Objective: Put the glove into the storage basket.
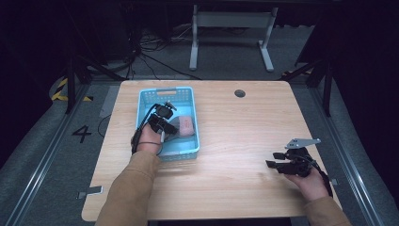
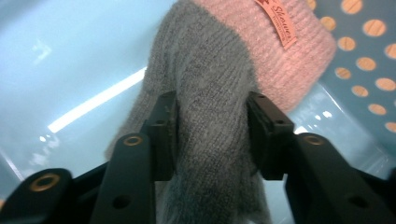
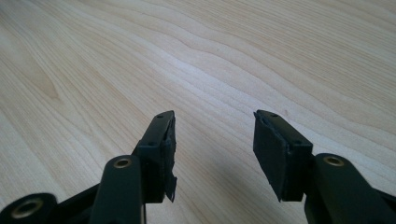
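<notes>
- A knitted sock (image 2: 219, 93), grey over most of its length with a pink ribbed cuff carrying a small sewn label, lies inside a light blue plastic basket (image 1: 190, 143) on the left half of the table.
- In the high view the sock (image 1: 181, 125) sits in the near right part of the basket, its pink end toward the right wall.
- The left gripper (image 2: 212, 135) is pressed in on the grey part of the sock, one black jaw on each side, with the knit bunched between the pads and bulging above and below them.
- In the high view the left gripper (image 1: 164, 123) reaches down into the basket from the near side, the person's left hand (image 1: 148, 137) just over the near rim, a tan sleeve behind it.
- The basket has perforated walls and a handle slot in its far wall; it stands on a light wooden table (image 1: 235, 136).
- The right gripper (image 3: 214, 140) is spread apart with a clear gap between the pads and nothing in it, bare wood grain beneath.
- In the high view the right gripper (image 1: 273, 160) is near the table's near right corner, well apart from the basket, held by the right hand (image 1: 310, 181).
- A small dark round hole (image 1: 240, 93) lies by the table's far edge.
</notes>
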The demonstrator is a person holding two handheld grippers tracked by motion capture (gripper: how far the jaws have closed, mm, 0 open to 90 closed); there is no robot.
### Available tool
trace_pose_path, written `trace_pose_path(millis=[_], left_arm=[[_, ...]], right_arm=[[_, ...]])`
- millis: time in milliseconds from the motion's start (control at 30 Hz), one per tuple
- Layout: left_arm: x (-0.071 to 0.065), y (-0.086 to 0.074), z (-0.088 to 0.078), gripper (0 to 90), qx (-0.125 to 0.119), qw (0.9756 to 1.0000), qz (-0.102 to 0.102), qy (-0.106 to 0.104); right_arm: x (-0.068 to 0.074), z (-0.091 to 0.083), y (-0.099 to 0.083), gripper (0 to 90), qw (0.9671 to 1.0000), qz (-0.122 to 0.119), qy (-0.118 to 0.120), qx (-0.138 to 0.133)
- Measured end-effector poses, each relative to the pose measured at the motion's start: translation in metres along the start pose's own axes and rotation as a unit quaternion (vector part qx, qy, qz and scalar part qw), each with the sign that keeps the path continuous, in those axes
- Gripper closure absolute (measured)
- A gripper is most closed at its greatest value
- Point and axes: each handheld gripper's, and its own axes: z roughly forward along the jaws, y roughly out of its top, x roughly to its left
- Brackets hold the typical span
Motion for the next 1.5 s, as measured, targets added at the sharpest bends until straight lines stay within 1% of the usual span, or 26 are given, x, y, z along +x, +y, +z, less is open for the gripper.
trace_pose_path(millis=[100, 133, 233, 300, 333, 467, 567, 667, 767, 800, 867, 967, 1033, 1100, 1133, 1233, 1267, 1333, 1433, 1467, 1500], left_arm=[[0.003, -0.001, 0.001, 46.6, 0.003, 1.0000, -0.005, 0.004], [0.003, -0.001, 0.000, 46.7, 0.001, 0.9999, -0.010, 0.001], [0.005, -0.001, -0.005, 44.5, -0.012, 0.9999, -0.011, 0.004], [0.005, -0.003, -0.009, 44.1, -0.027, 0.9996, -0.012, 0.007], [0.004, -0.004, -0.013, 43.8, -0.040, 0.9991, -0.013, 0.007], [0.002, -0.010, -0.025, 41.5, -0.066, 0.9978, -0.010, 0.007], [-0.002, -0.014, -0.036, 41.3, -0.082, 0.9966, -0.004, 0.004], [-0.012, -0.018, -0.049, 41.6, -0.099, 0.9950, 0.004, -0.013], [-0.026, -0.021, -0.060, 41.6, -0.107, 0.9937, 0.027, -0.021], [-0.032, -0.023, -0.064, 41.6, -0.111, 0.9928, 0.035, -0.025], [-0.041, -0.025, -0.071, 41.4, -0.114, 0.9916, 0.051, -0.032], [-0.058, -0.030, -0.081, 41.3, -0.127, 0.9882, 0.076, -0.040], [-0.067, -0.034, -0.087, 41.2, -0.131, 0.9860, 0.091, -0.050], [-0.074, -0.036, -0.090, 40.8, -0.131, 0.9847, 0.100, -0.055], [-0.079, -0.038, -0.091, 40.9, -0.134, 0.9834, 0.106, -0.060], [-0.088, -0.043, -0.093, 40.3, -0.137, 0.9804, 0.120, -0.075], [-0.091, -0.046, -0.094, 39.8, -0.140, 0.9785, 0.129, -0.078], [-0.096, -0.051, -0.094, 39.5, -0.142, 0.9762, 0.139, -0.088], [-0.101, -0.059, -0.092, 40.0, -0.148, 0.9735, 0.143, -0.101], [-0.103, -0.064, -0.090, 40.2, -0.152, 0.9718, 0.148, -0.103], [-0.105, -0.066, -0.089, 40.4, -0.152, 0.9710, 0.153, -0.104]], right_arm=[[0.000, 0.000, 0.001, 49.4, 1.0000, -0.001, 0.001, 0.000], [0.000, 0.000, 0.001, 49.6, 1.0000, -0.002, 0.001, 0.001], [0.001, 0.003, 0.004, 49.9, 1.0000, -0.003, 0.006, 0.000], [0.001, 0.005, 0.008, 49.8, 0.9999, -0.007, 0.008, 0.001], [0.002, 0.006, 0.009, 49.8, 0.9999, -0.008, 0.010, 0.000], [0.004, 0.011, 0.016, 49.6, 0.9997, -0.017, 0.015, -0.001], [0.004, 0.015, 0.019, 49.4, 0.9996, -0.021, 0.018, 0.001], [0.004, 0.018, 0.022, 49.3, 0.9994, -0.025, 0.022, 0.000], [0.004, 0.020, 0.024, 49.2, 0.9994, -0.026, 0.023, 0.001], [0.004, 0.021, 0.024, 49.2, 0.9994, -0.027, 0.023, 0.003], [0.004, 0.023, 0.025, 49.1, 0.9993, -0.027, 0.024, 0.006], [0.005, 0.024, 0.025, 48.9, 0.9993, -0.030, 0.023, 0.007], [0.005, 0.023, 0.024, 48.9, 0.9993, -0.029, 0.023, 0.006], [0.004, 0.023, 0.024, 48.8, 0.9993, -0.028, 0.022, 0.004], [0.004, 0.023, 0.024, 48.8, 0.9993, -0.029, 0.022, 0.004], [0.004, 0.022, 0.022, 48.8, 0.9994, -0.026, 0.020, 0.005], [0.003, 0.021, 0.022, 48.8, 0.9994, -0.026, 0.020, 0.005], [0.003, 0.020, 0.021, 48.7, 0.9995, -0.026, 0.019, 0.004], [0.003, 0.019, 0.019, 48.6, 0.9995, -0.024, 0.018, 0.007], [0.003, 0.019, 0.018, 48.6, 0.9995, -0.024, 0.018, 0.006], [0.002, 0.018, 0.017, 48.5, 0.9995, -0.025, 0.017, 0.006]])
